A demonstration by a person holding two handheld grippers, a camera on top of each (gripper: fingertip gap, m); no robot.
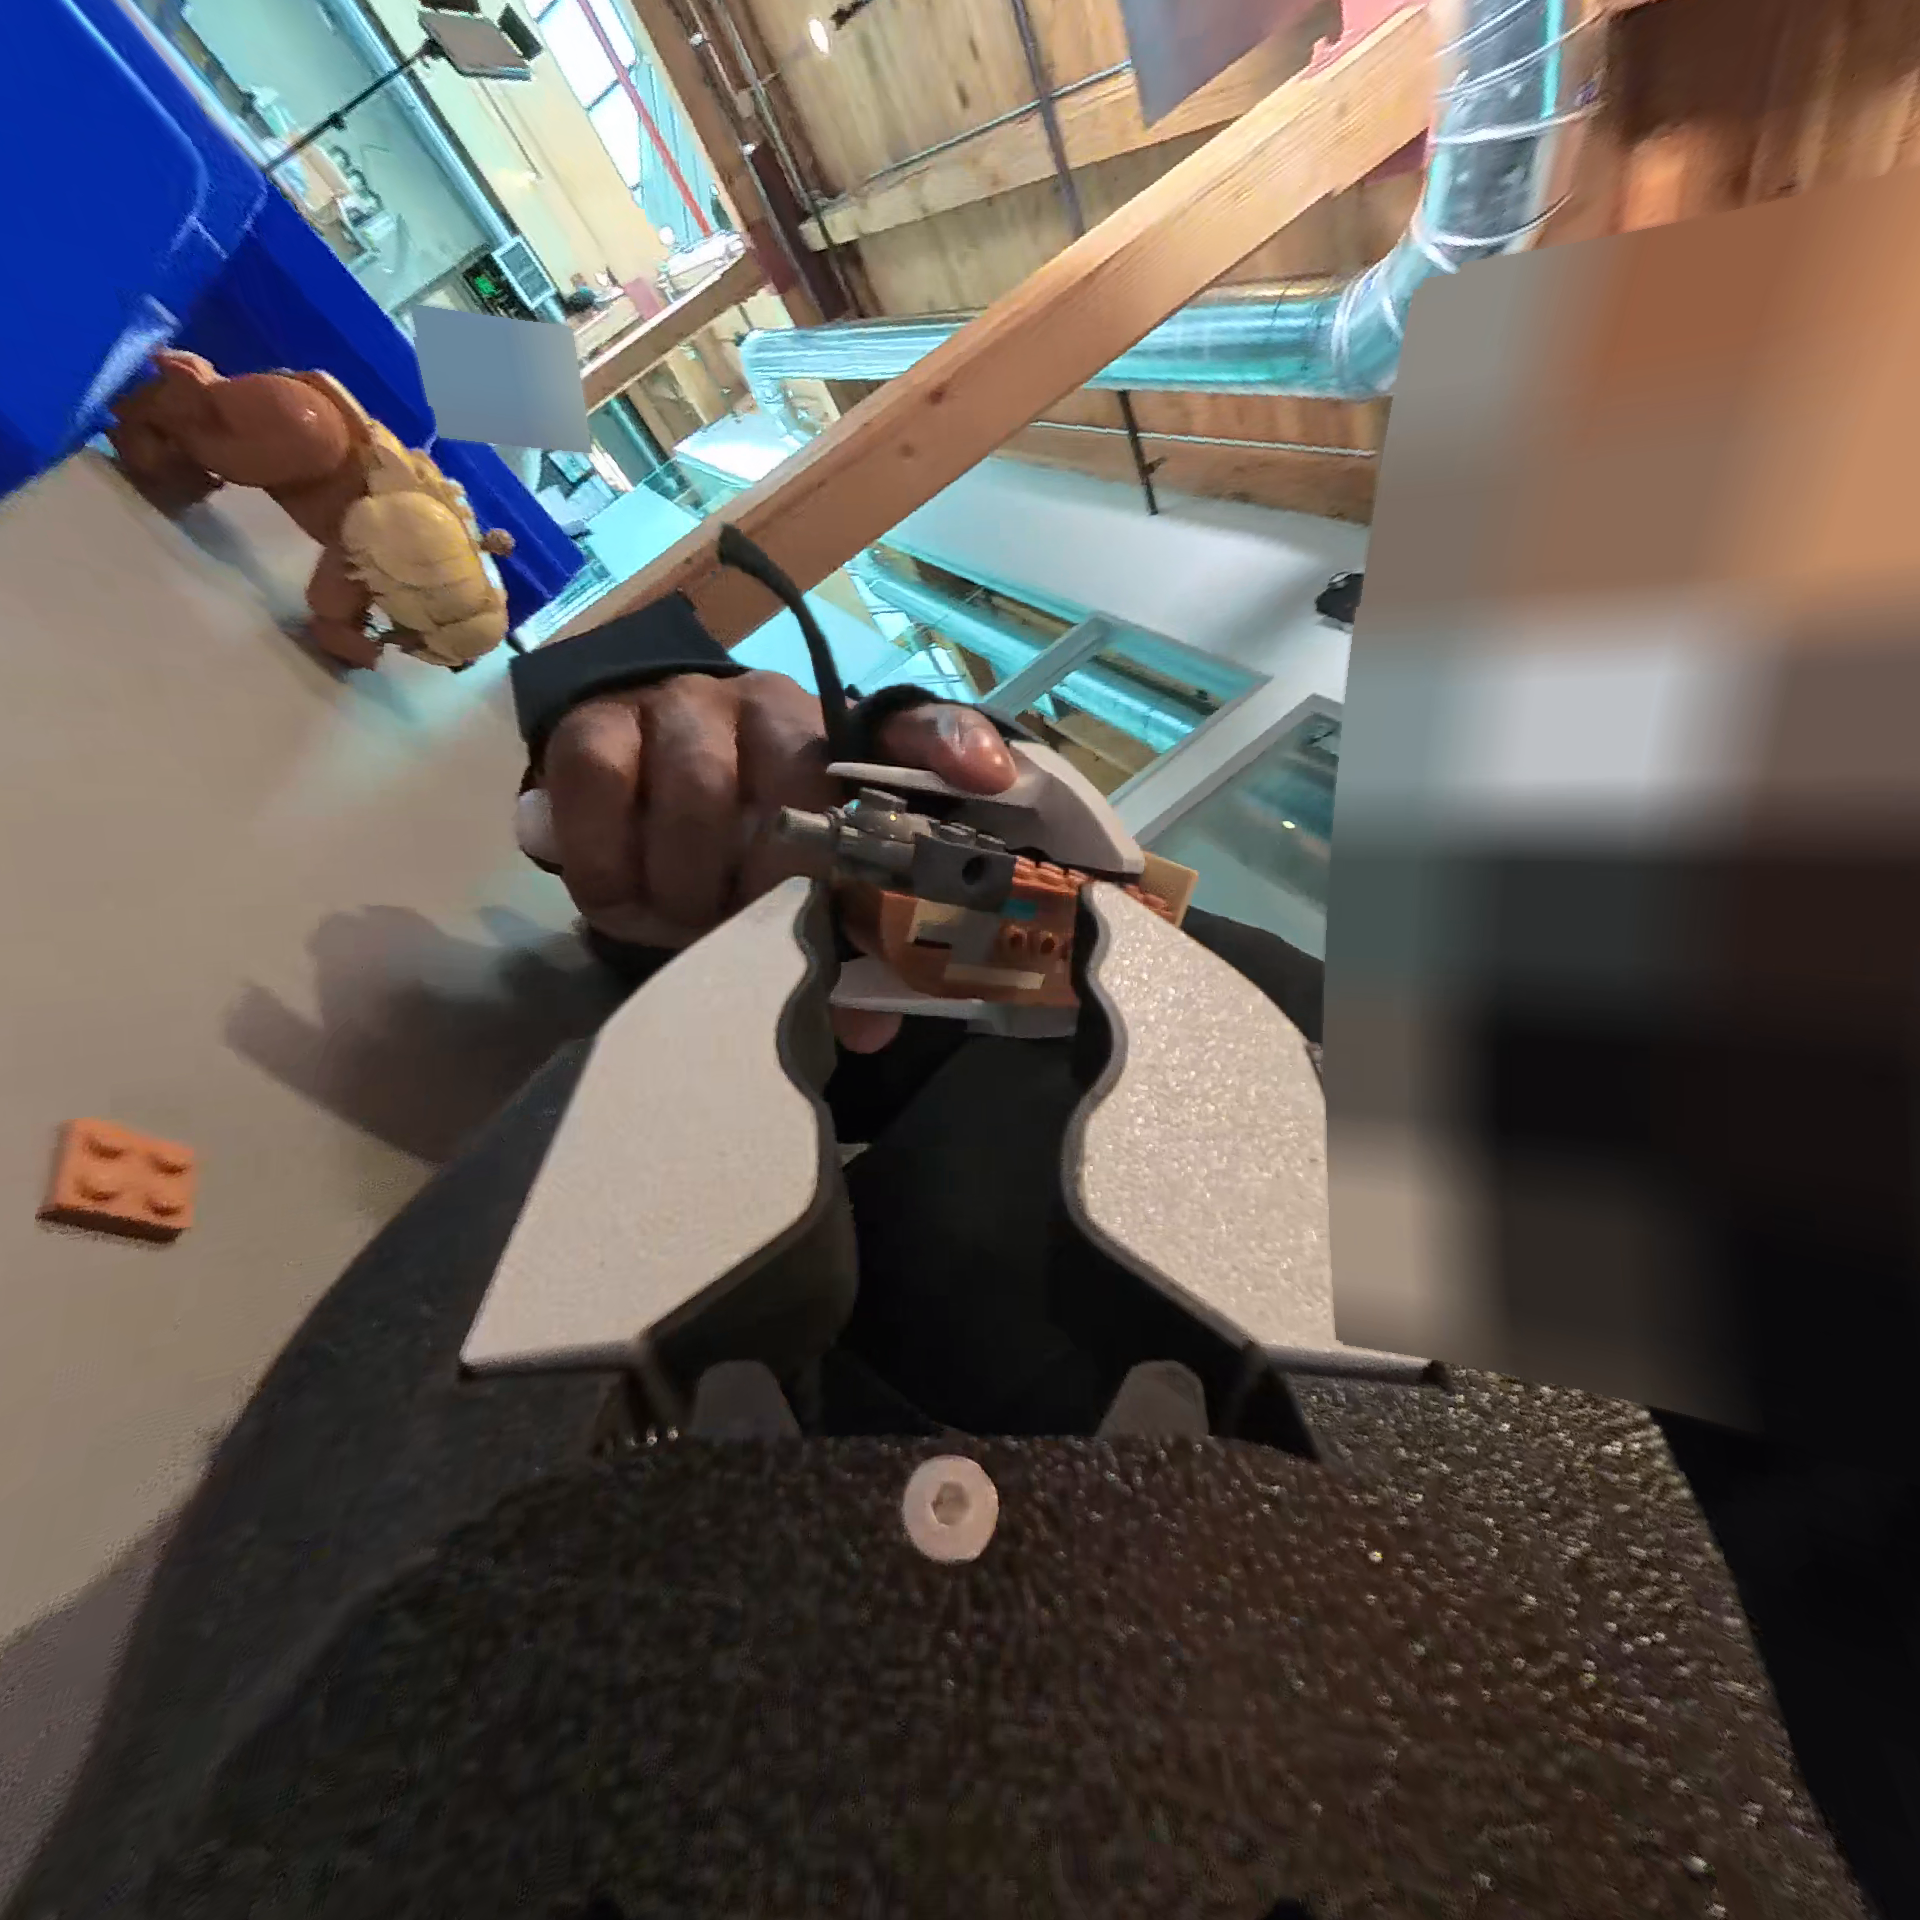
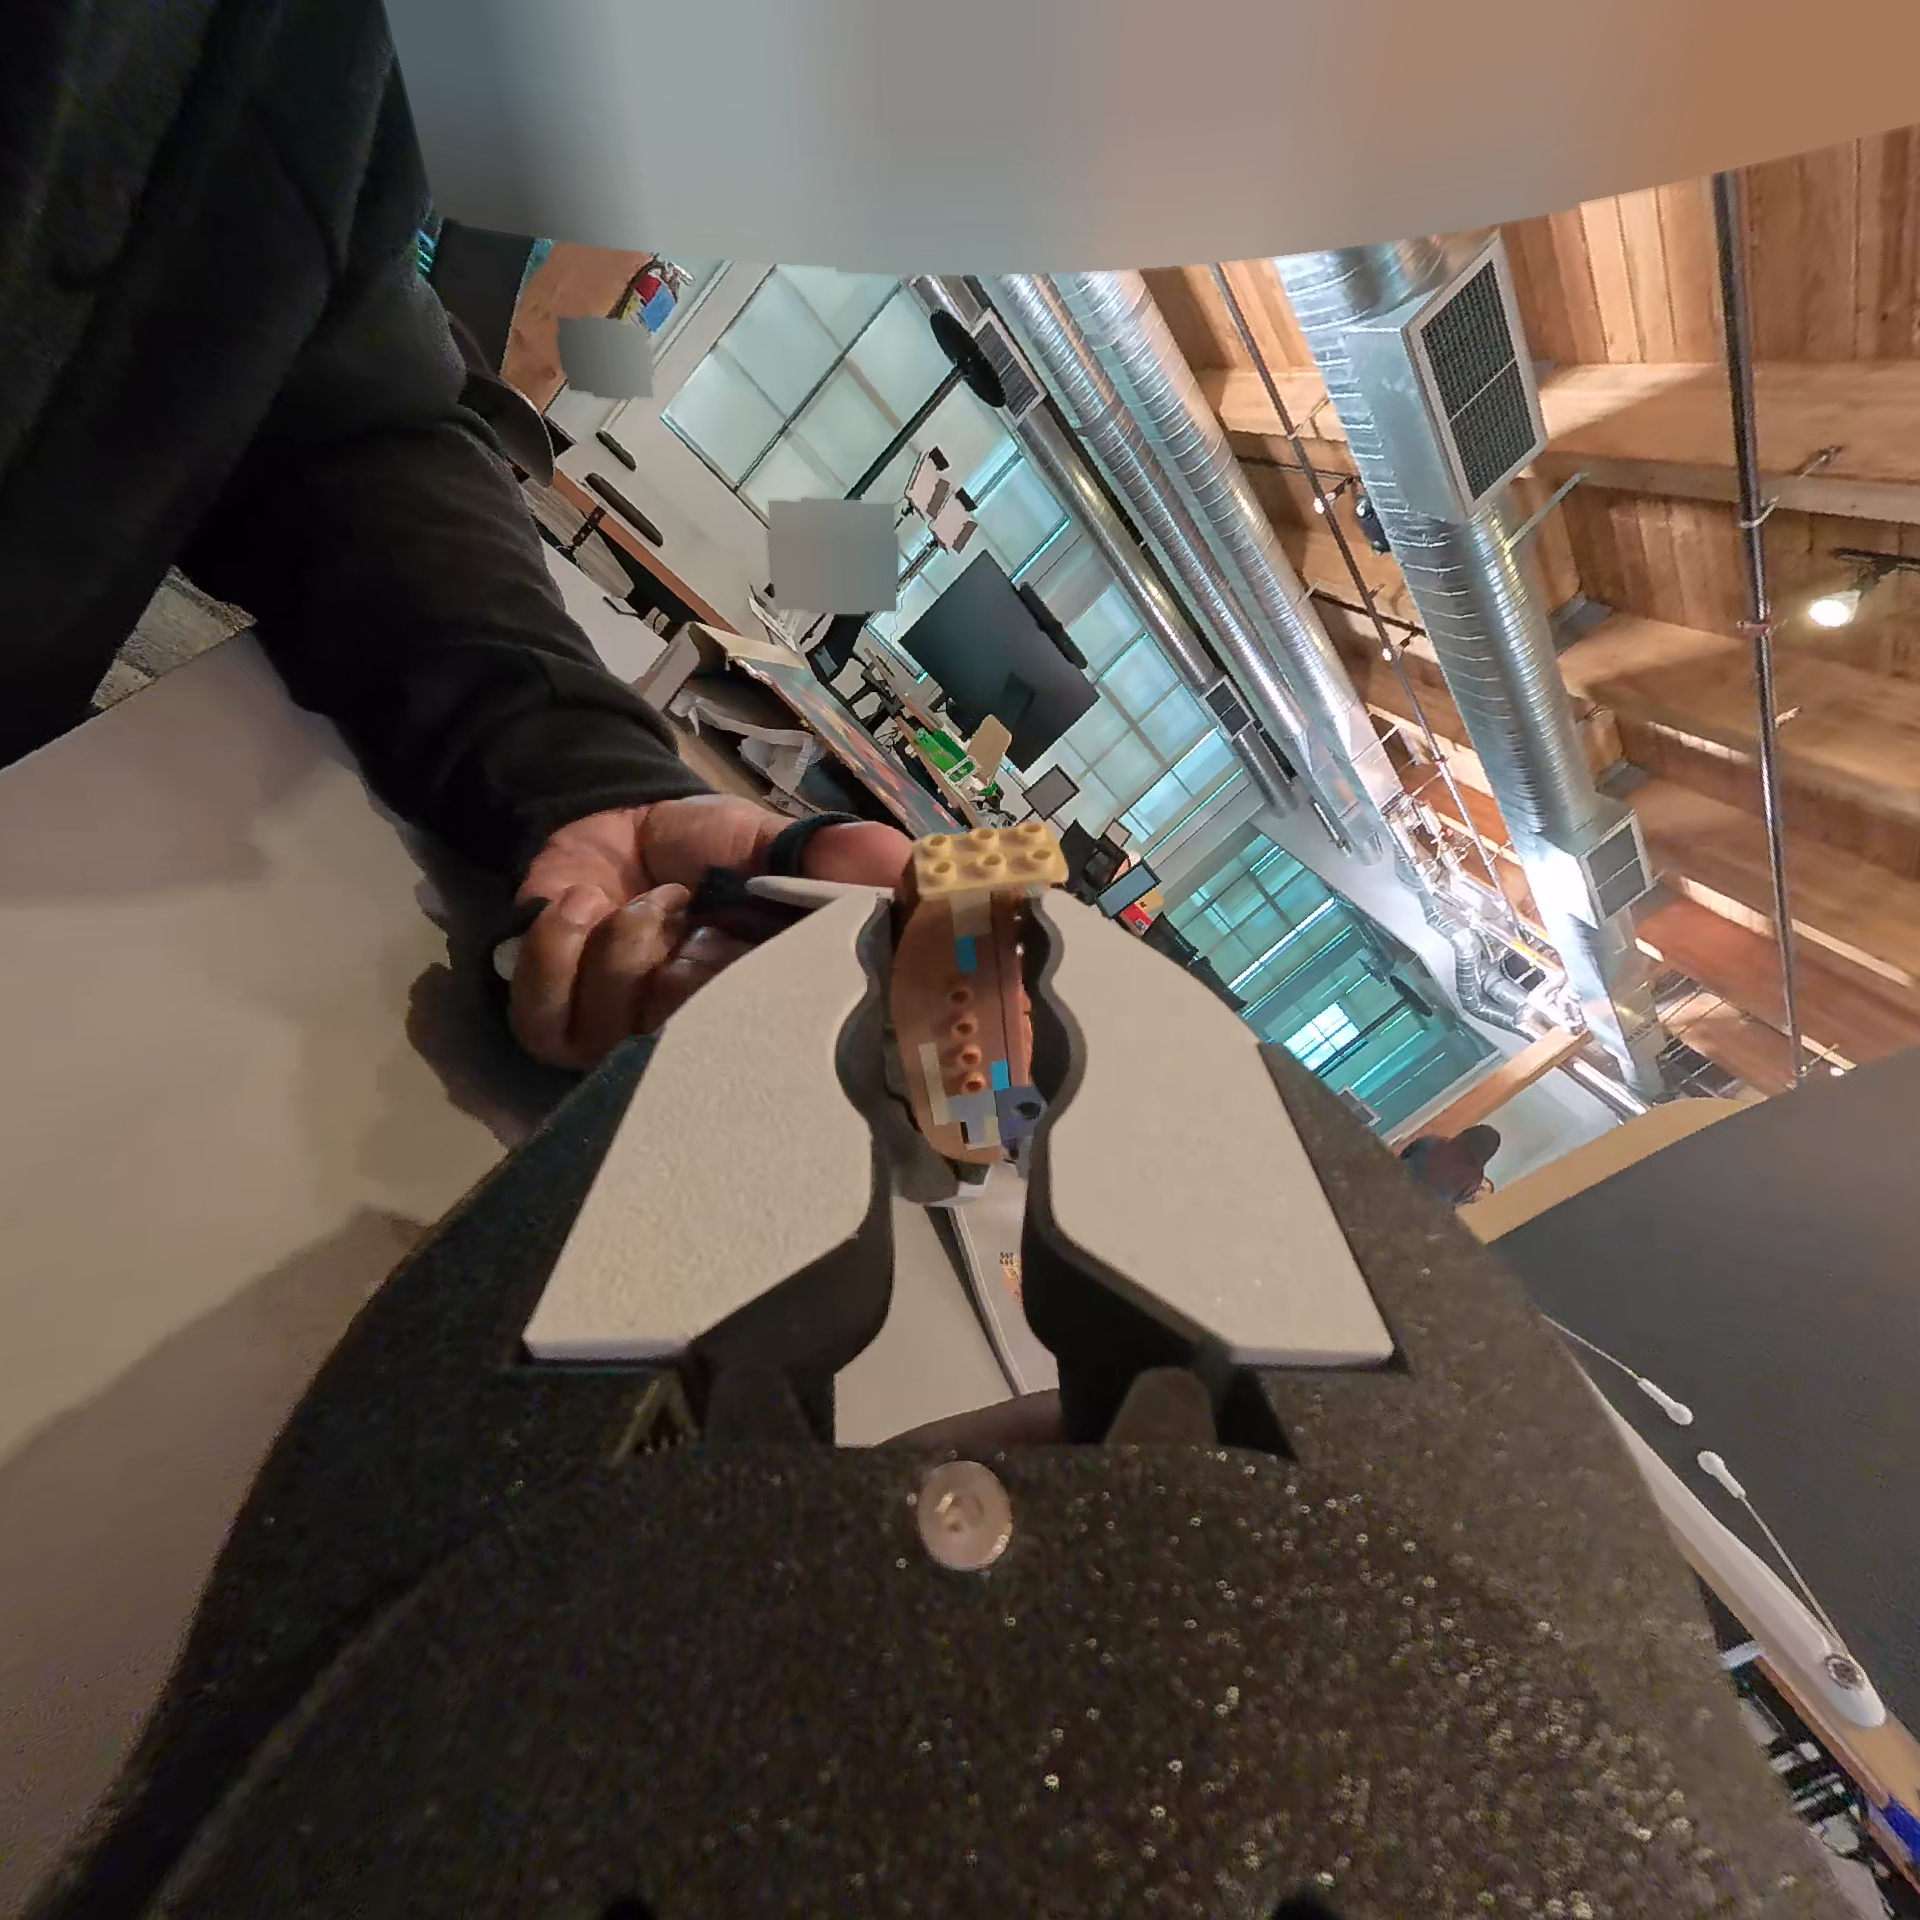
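Table, grey and flat, fills the 9 o'clock side of the left wrist view. Its far edge meets a blue bin at 10 o'clock, which the frame cuts off. The grey surface around the grippers lies open. In the right wrist view a black sleeve covers the 10 o'clock corner, and blurred patches hide much of the upper part of both views.

The left gripper has its fingers wide apart, one on each side of a brown brick model. We cannot tell if its pads touch the model, because their inner edges are dark. The right gripper has its fingers narrow and pressed on the model from both sides. Its grey fingers show in the left wrist view above and under the model. The model hangs above the table, between the two grippers. The right hand and the left hand are each partly hidden behind the fingers.

A brown and cream toy figure stands at 10 o'clock near the bin, a little blurred.

In the right wrist view, the long axis of the model runs from 6 to 12 o'clock, along the fingers. A tan plate caps its far end. In the left wrist view, a grey barrel piece on the model points to 9 o'clock.

A small orange plate lies flat on the table at 8 o'clock, well apart from the grippers.
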